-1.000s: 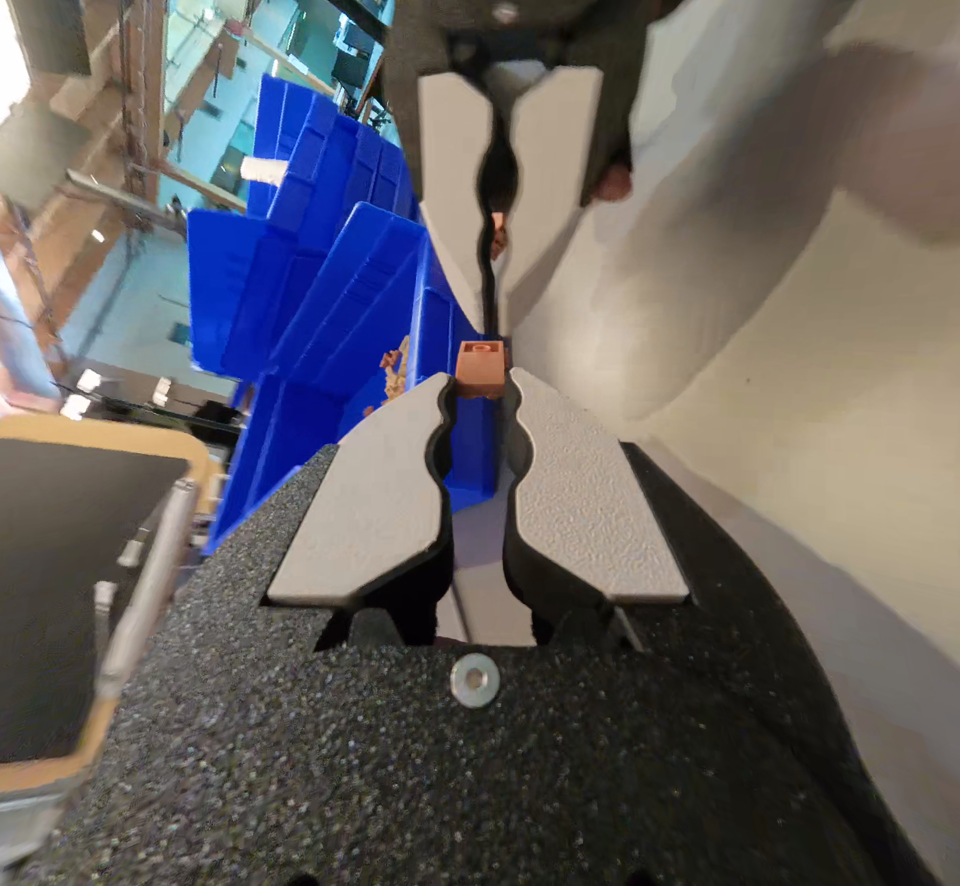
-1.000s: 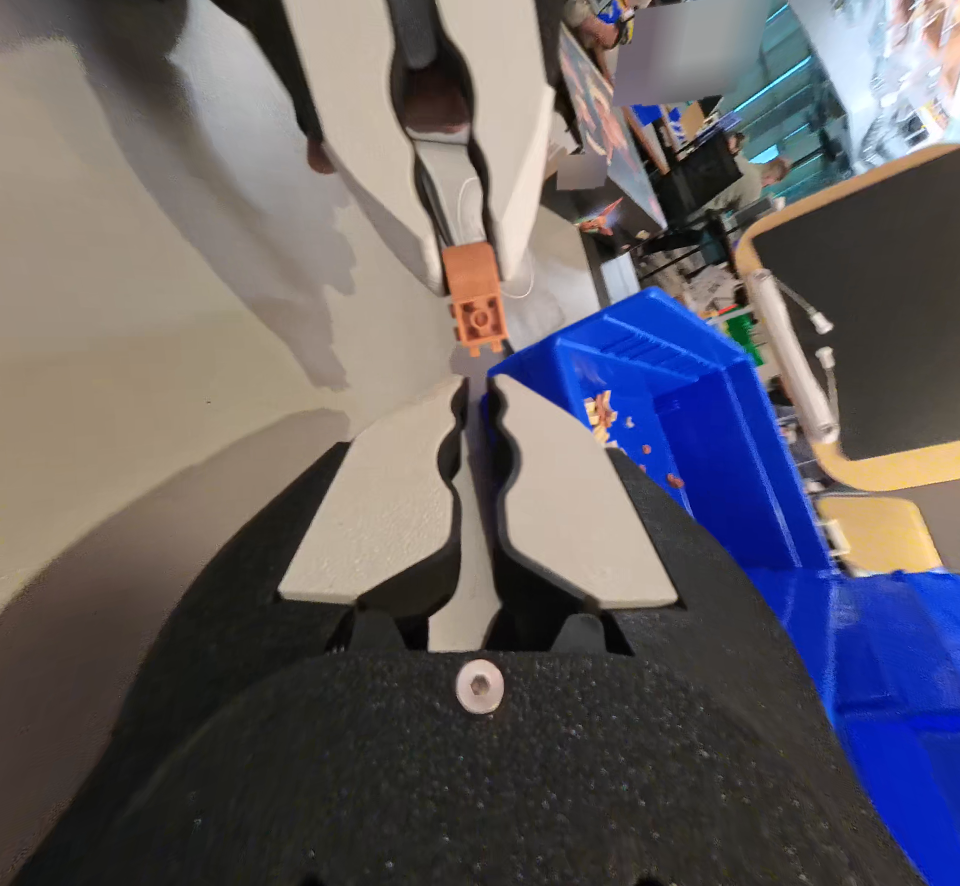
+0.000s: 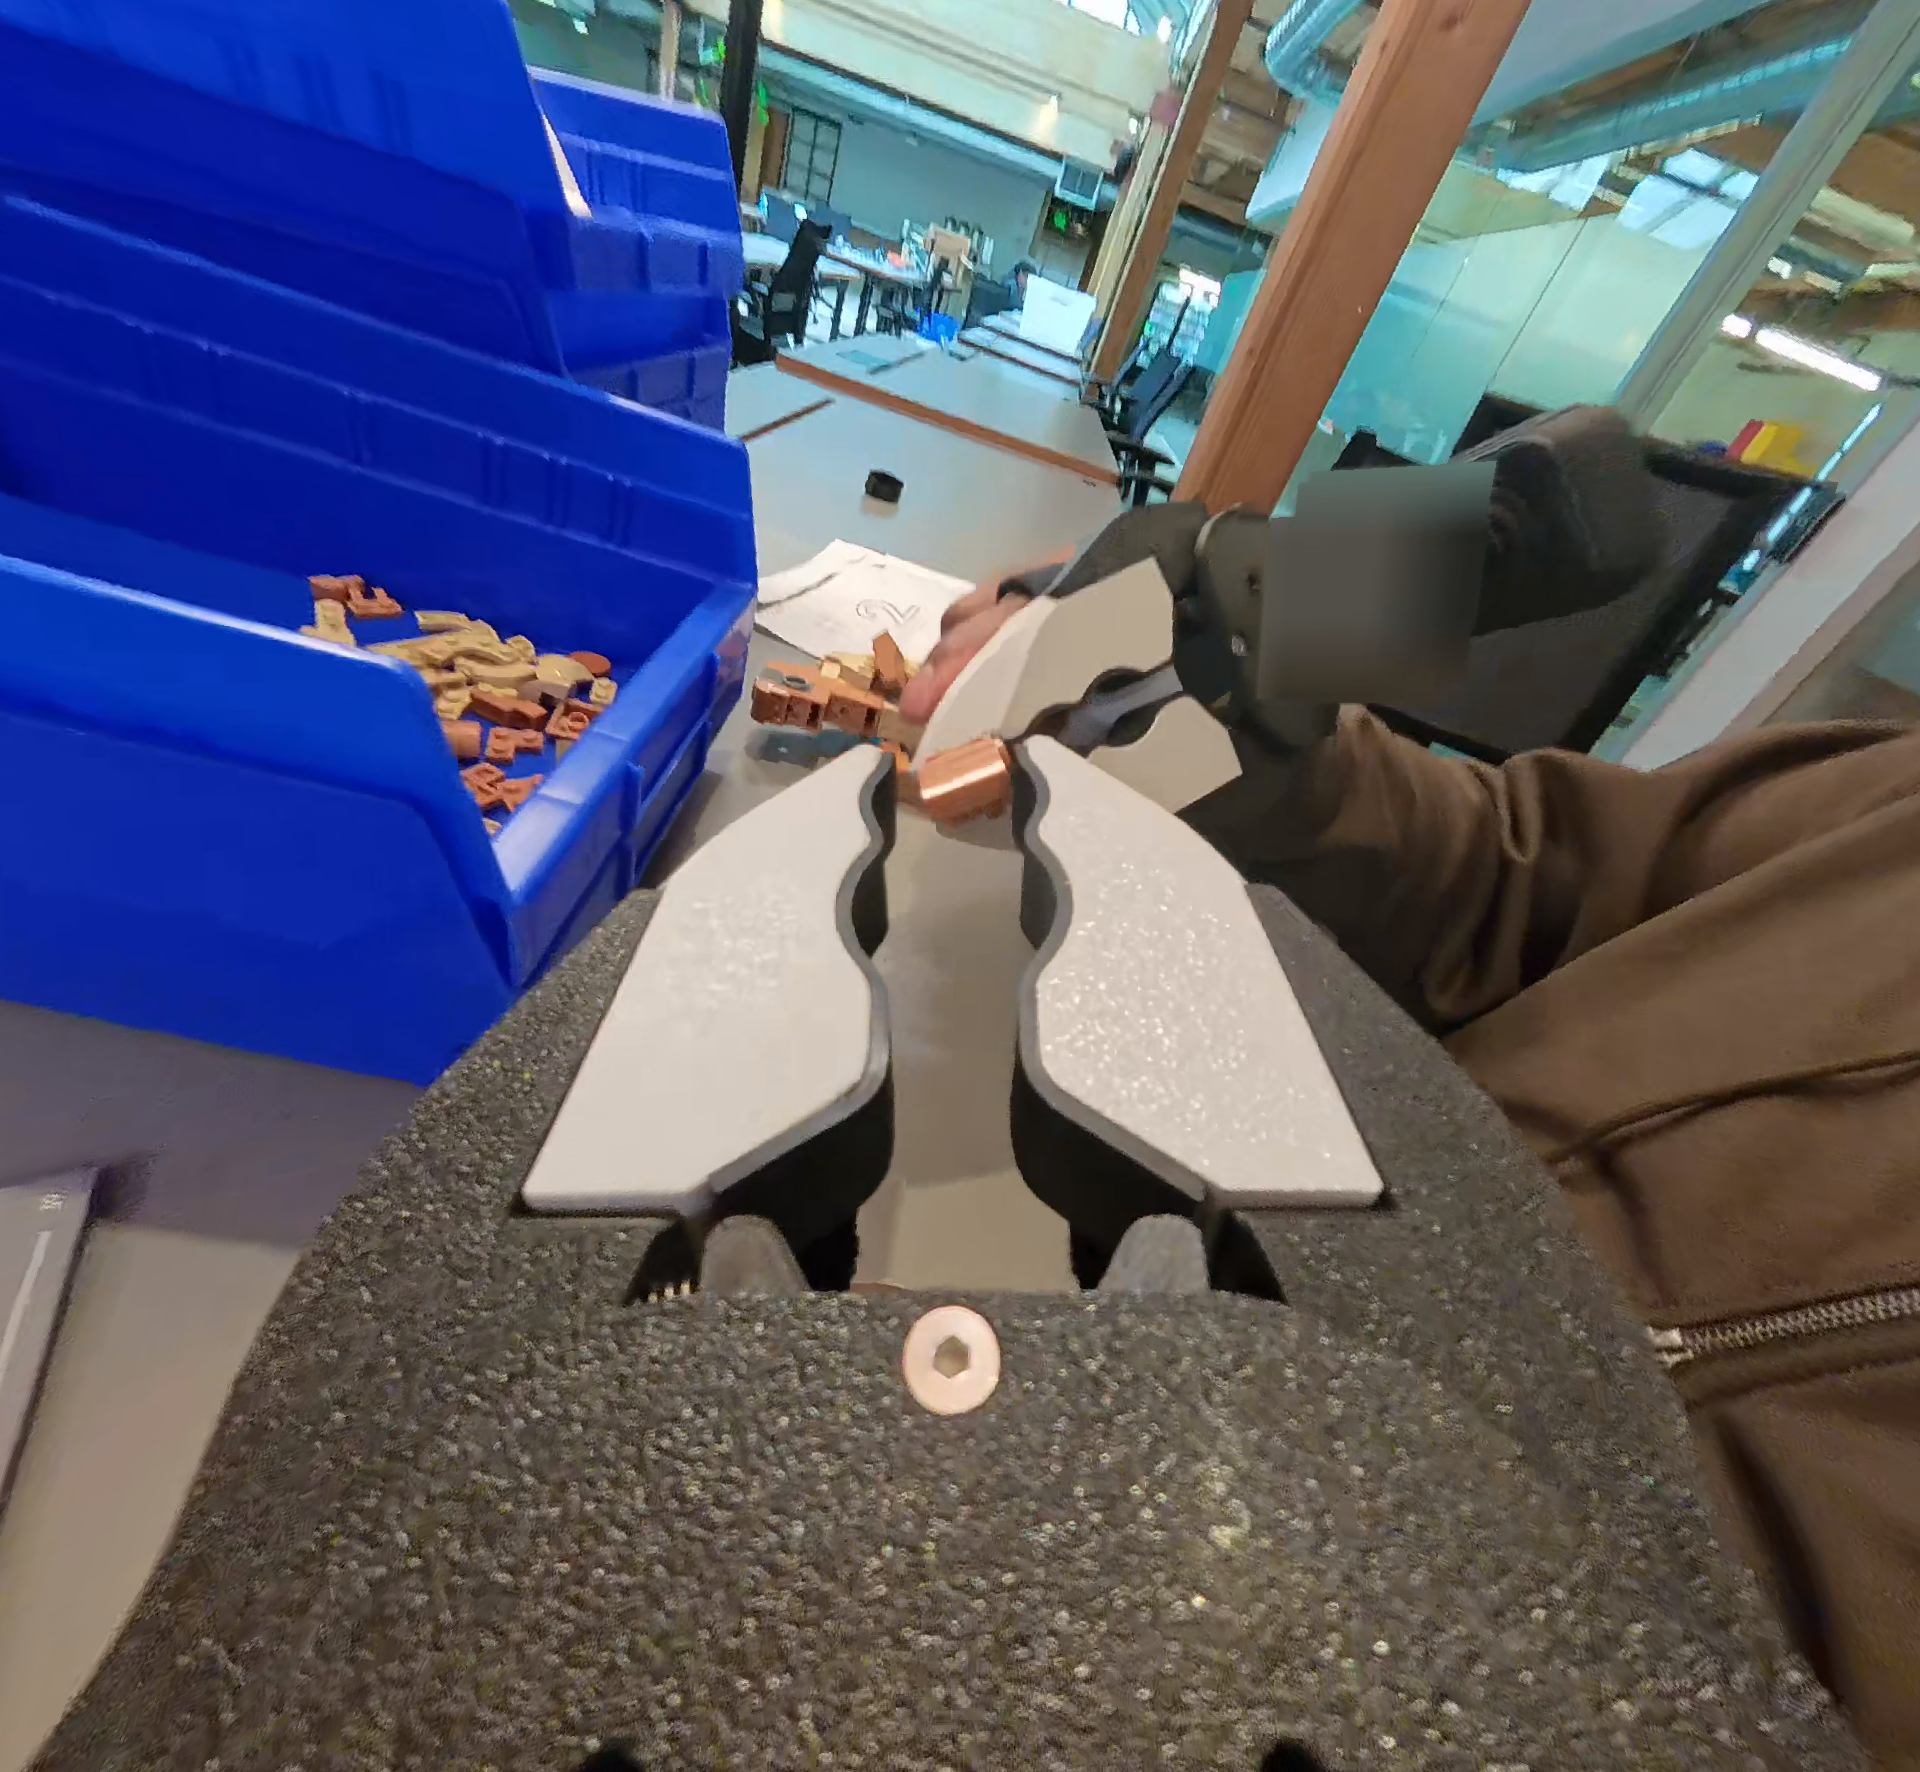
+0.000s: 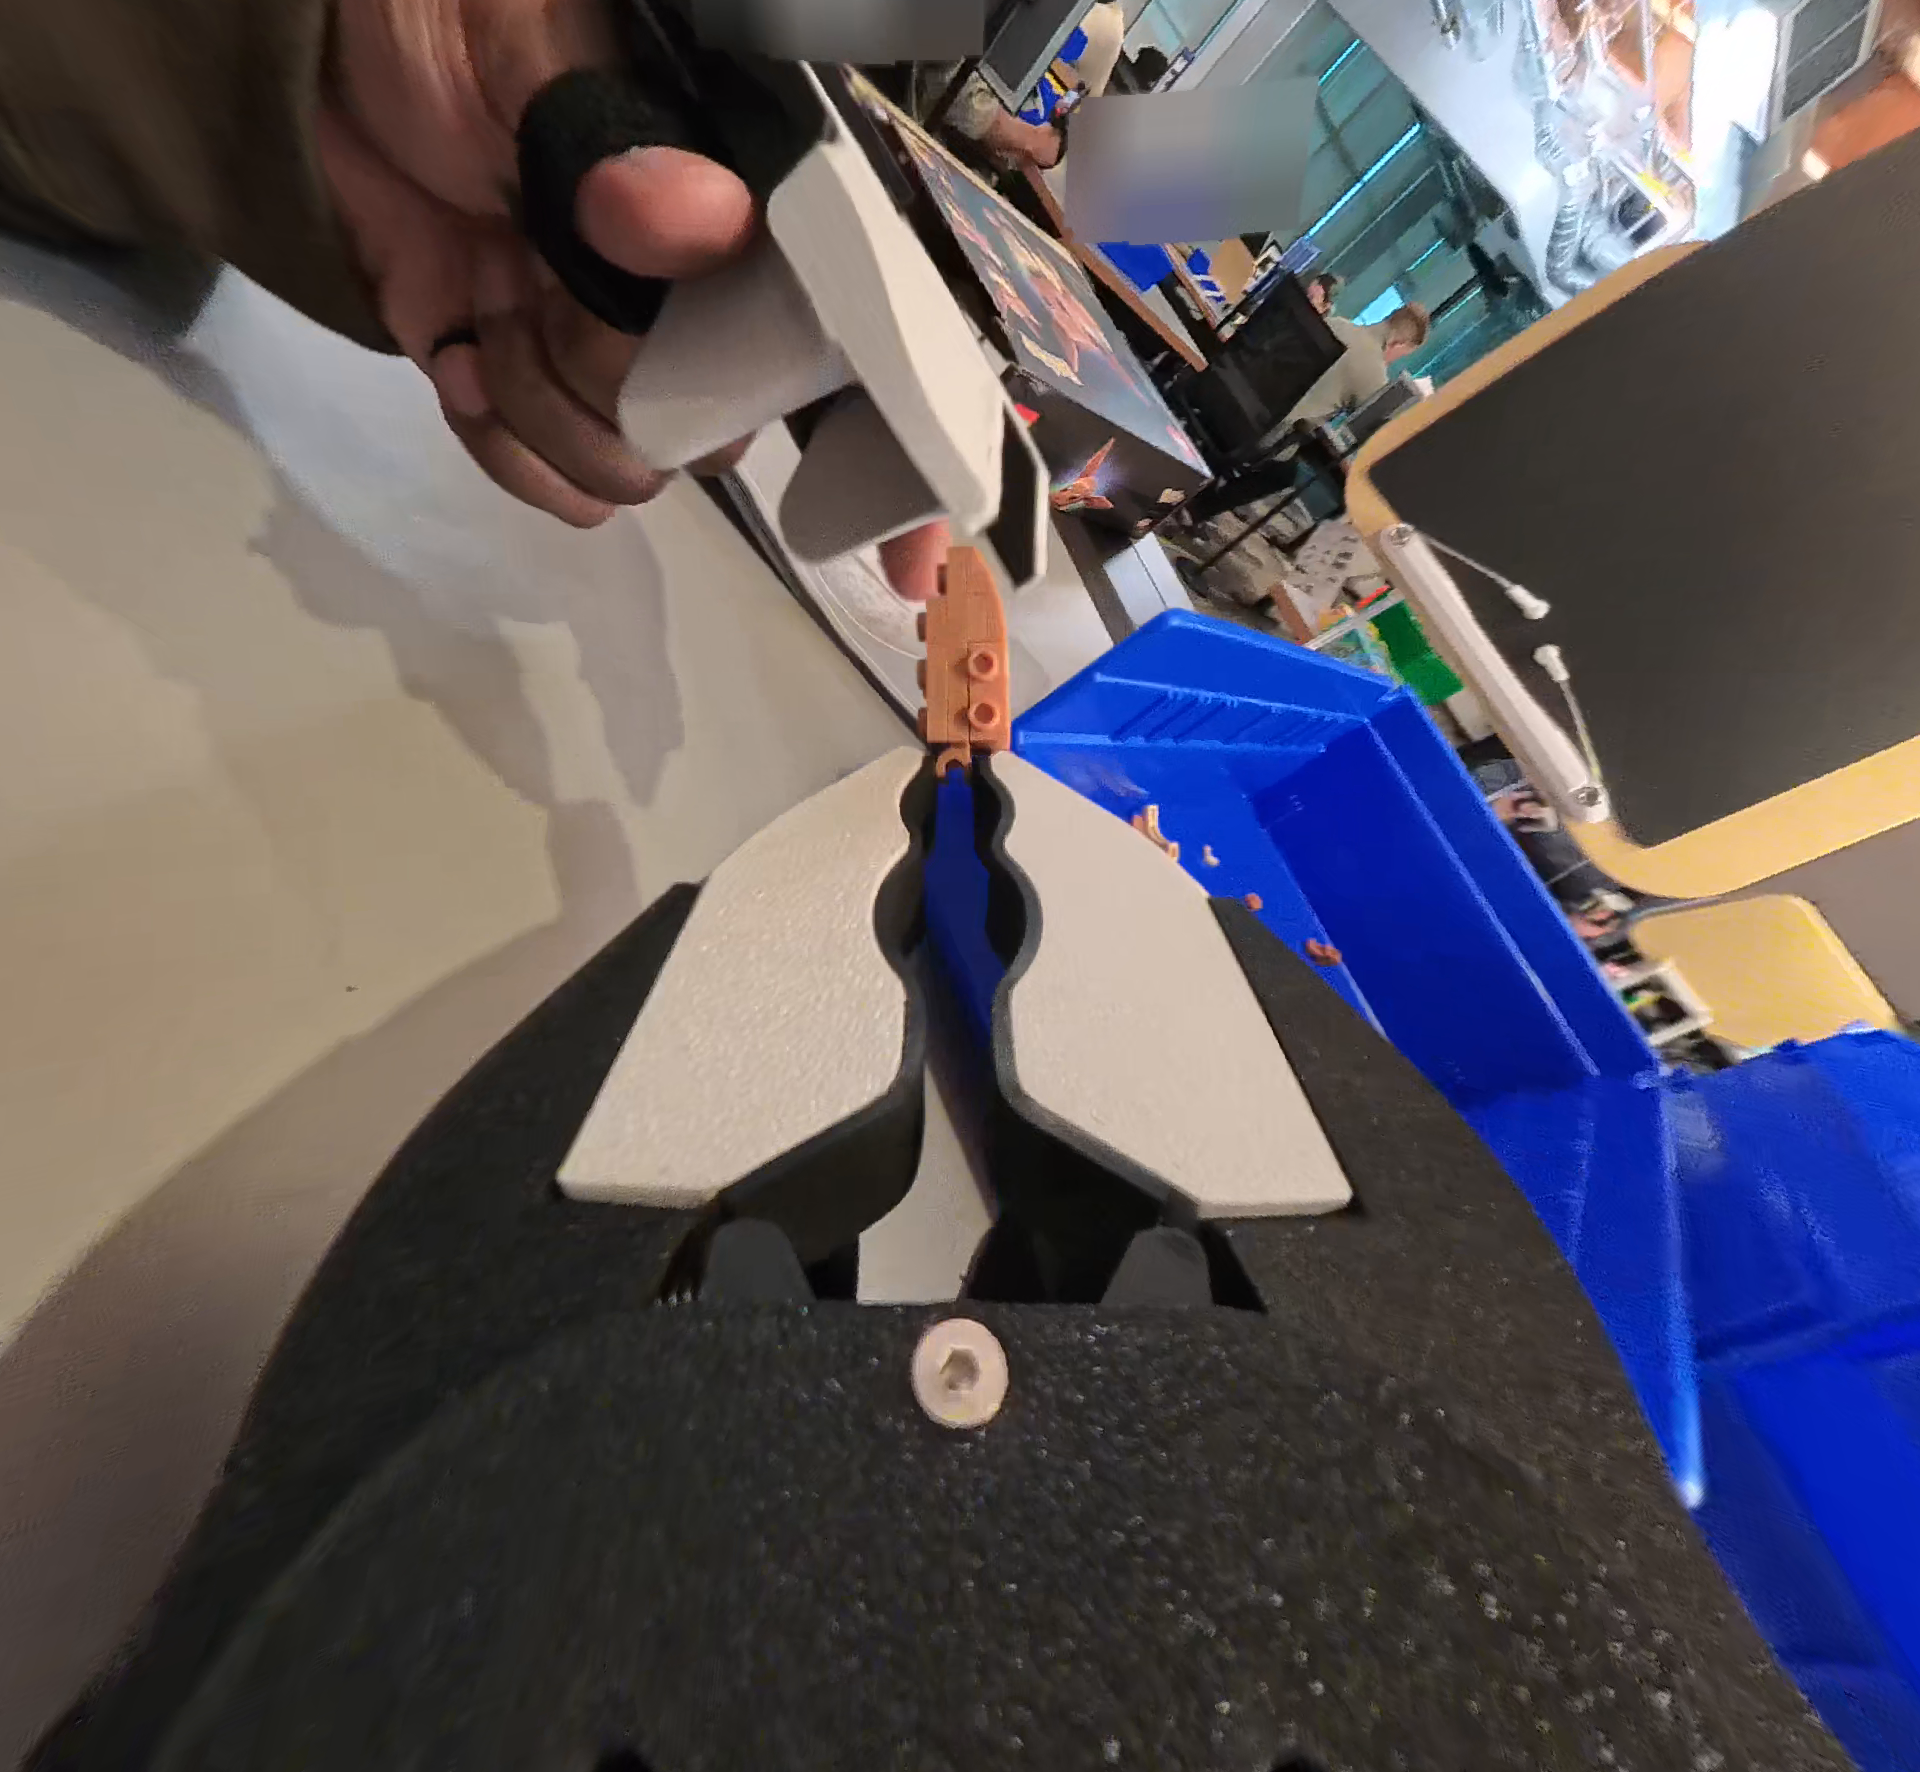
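Note:
A small brown brick assembly [image 3: 961, 777] stands between the fingertips of my left gripper [image 3: 951, 766]. The jaws are apart, and a slit shows between the left pad and the brick. My right gripper [image 4: 961, 766] is shut on the clip end of the same brown assembly [image 4: 966, 673]. It holds the assembly above the grey table [image 4: 312, 683]. In the left wrist view the right gripper [image 3: 1049, 714] comes in from the right, its tips at the brick. In the right wrist view the left gripper [image 4: 977, 548] hangs over the brick's far end.
Stacked blue bins [image 3: 582, 787] stand at the left, the front one holding loose brown and tan pieces [image 3: 488, 673]. More brown pieces [image 3: 831, 694] and a paper sheet [image 3: 862, 600] lie on the table beyond. A brown sleeve [image 3: 1558, 891] fills the right. A chair [image 4: 1662, 527] stands beyond the bin [image 4: 1299, 735]. Less than 4 cm separates the two grippers' tips.
The left gripper was shut on the brown brick, and its jaws have now widened. The right gripper, a little short of the brick before, has closed on its near end. Both views have swung round.

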`<action>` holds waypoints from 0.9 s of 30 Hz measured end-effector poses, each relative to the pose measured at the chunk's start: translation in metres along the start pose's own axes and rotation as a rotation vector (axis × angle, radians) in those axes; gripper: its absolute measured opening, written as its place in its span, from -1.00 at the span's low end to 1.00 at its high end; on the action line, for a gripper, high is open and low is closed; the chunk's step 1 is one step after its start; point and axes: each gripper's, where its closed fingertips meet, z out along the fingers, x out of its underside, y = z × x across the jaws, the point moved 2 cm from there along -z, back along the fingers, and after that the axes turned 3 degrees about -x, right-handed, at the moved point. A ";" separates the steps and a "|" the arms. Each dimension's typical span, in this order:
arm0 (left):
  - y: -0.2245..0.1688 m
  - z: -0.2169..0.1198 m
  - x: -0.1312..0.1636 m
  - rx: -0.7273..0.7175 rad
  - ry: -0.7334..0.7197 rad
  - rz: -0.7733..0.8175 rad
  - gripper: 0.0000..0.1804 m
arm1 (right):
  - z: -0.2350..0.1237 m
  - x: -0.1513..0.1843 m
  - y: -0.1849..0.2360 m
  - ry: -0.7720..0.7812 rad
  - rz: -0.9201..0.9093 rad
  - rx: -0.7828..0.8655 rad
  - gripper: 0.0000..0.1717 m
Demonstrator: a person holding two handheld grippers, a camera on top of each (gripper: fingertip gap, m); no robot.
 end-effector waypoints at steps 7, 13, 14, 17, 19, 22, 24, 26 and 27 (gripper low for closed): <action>-0.001 -0.012 -0.013 -0.070 -0.042 0.264 -0.71 | -0.003 -0.008 0.009 -0.089 0.270 -0.186 -0.93; -0.024 -0.009 0.009 -0.037 0.099 0.693 -0.69 | -0.010 -0.018 0.023 -0.182 0.579 -0.461 -0.93; -0.025 -0.009 0.013 -0.033 0.124 0.734 -0.66 | -0.011 -0.019 0.024 -0.192 0.610 -0.493 -0.93; -0.029 -0.011 0.018 -0.010 0.150 0.816 -0.65 | -0.016 -0.024 0.030 -0.221 0.686 -0.590 -0.94; -0.031 -0.012 0.022 0.000 0.164 0.861 -0.63 | -0.021 -0.030 0.034 -0.262 0.752 -0.682 -0.94; -0.039 -0.010 0.026 0.037 0.145 0.906 -0.61 | -0.028 -0.038 0.038 -0.317 0.807 -0.777 -0.94; -0.047 -0.009 0.024 0.066 0.096 0.927 -0.60 | -0.032 -0.041 0.045 -0.327 0.821 -0.853 -0.94; -0.055 -0.010 0.022 0.100 0.057 0.934 -0.60 | -0.035 -0.043 0.052 -0.326 0.811 -0.905 -0.94; -0.059 -0.012 0.022 0.129 0.050 0.934 -0.61 | -0.037 -0.044 0.056 -0.324 0.805 -0.932 -0.94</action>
